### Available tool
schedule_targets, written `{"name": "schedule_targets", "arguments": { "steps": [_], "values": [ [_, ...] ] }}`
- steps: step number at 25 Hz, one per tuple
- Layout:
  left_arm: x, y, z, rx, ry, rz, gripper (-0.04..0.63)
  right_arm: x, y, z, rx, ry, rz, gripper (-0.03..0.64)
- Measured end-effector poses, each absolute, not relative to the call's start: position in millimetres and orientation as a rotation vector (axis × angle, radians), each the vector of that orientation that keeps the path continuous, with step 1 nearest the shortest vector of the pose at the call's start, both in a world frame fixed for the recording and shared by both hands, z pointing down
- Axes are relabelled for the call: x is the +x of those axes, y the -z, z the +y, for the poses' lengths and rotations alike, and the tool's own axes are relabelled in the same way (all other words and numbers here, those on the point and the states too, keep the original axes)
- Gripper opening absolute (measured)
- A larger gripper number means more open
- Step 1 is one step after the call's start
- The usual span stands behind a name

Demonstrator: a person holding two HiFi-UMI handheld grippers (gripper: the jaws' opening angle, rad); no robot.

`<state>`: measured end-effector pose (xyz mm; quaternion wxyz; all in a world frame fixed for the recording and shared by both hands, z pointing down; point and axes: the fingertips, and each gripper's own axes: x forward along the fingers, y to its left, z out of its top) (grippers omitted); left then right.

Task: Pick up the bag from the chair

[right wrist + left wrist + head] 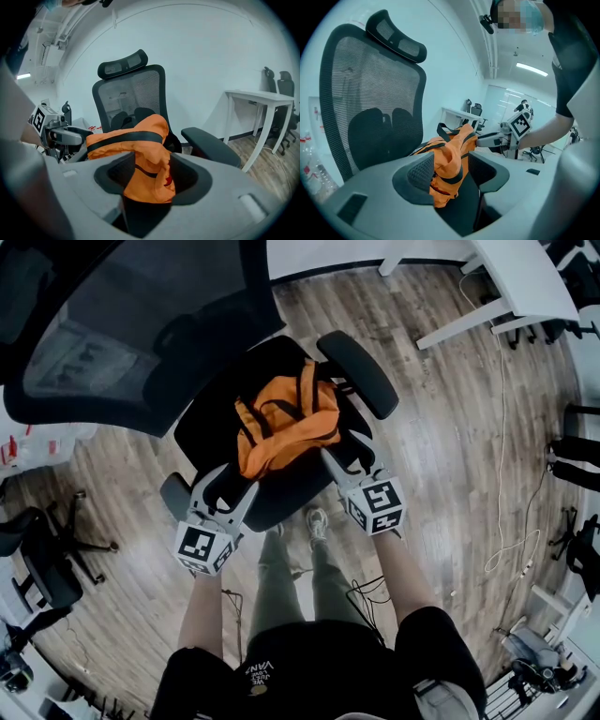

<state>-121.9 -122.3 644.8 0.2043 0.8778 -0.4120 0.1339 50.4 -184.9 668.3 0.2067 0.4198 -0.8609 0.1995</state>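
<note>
An orange bag [281, 432] with black straps lies on the seat [202, 439] of a black office chair. My left gripper [232, 482] sits at the bag's near left end. My right gripper [349, 454] is at its near right end, beside the armrest [361, 371]. In the left gripper view the bag [450, 154] hangs slack between the wide jaws of the left gripper [450, 173], with a gap on one side. In the right gripper view the bag's fabric [140, 140] likewise lies loose between the spread jaws of the right gripper [147, 176]. Both grippers are open.
The chair's mesh back [370, 93] rises behind the bag. A white desk [525, 277] stands at the far right. Another office chair [47, 559] is at the left. A cable [511, 549] runs over the wood floor, and the person's legs [291, 568] stand just before the seat.
</note>
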Motion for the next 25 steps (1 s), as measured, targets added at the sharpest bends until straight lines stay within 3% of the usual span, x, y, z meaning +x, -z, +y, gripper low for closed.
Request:
{"name": "schedule_targets", "arguments": {
  "steps": [13,16,25],
  "values": [
    [-98.0,-669.5,-129.6,2.506,-0.533,-1.097,0.219,33.0,-690.5,-186.8,1.054,-0.528,-2.403,0.241],
    [-100.4,-670.2,-133.3,2.48,-0.532,-1.115,0.145,39.7,-689.3,-189.8,1.065,-0.526,-2.408,0.131],
    [-102.8,-663.7,-138.5,2.469,-0.532,-1.123,0.078,31.5,-683.0,-184.7,0.991,-0.456,-2.401,0.058]
  ]
}}
